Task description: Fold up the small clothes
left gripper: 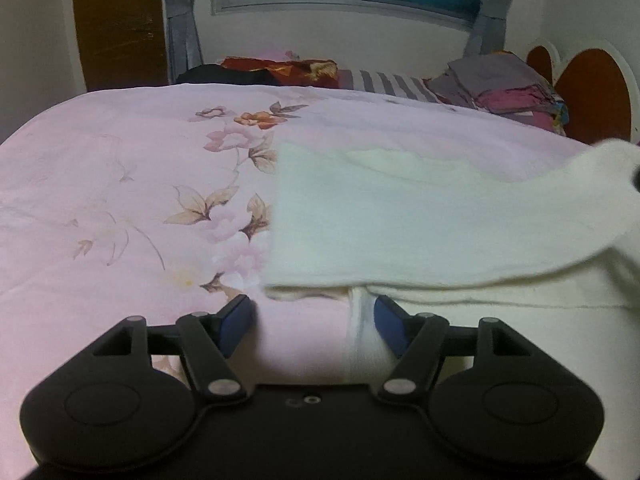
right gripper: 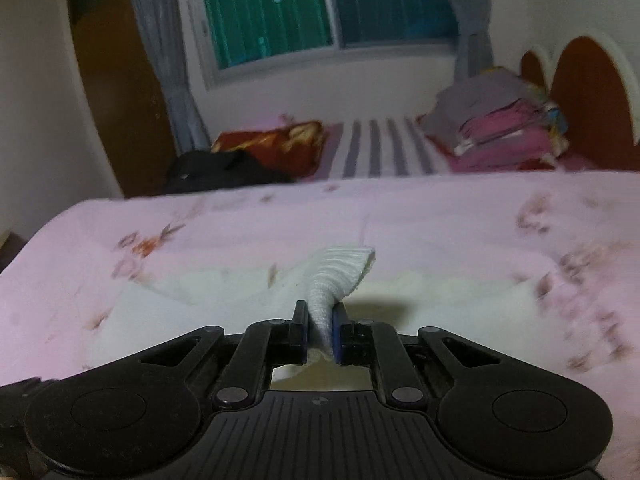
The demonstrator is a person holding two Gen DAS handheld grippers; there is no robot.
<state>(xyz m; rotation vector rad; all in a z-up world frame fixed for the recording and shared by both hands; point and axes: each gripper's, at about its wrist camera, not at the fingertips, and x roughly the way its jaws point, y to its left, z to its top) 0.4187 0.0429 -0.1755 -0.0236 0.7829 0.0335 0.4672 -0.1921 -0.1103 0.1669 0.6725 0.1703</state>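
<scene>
Right wrist view: right hand-held gripper (right gripper: pixel 320 328) pinches the cream garment's (right gripper: pixel 340 272) ribbed corner (bunched, lifted); left hand-held gripper (left gripper: pixel 314 320) spread.

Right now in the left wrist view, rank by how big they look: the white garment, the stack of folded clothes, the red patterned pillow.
1. white garment, largest, though it lies nearest the camera.
2. stack of folded clothes.
3. red patterned pillow, close to the stack; too alike to rank firmly.
</scene>
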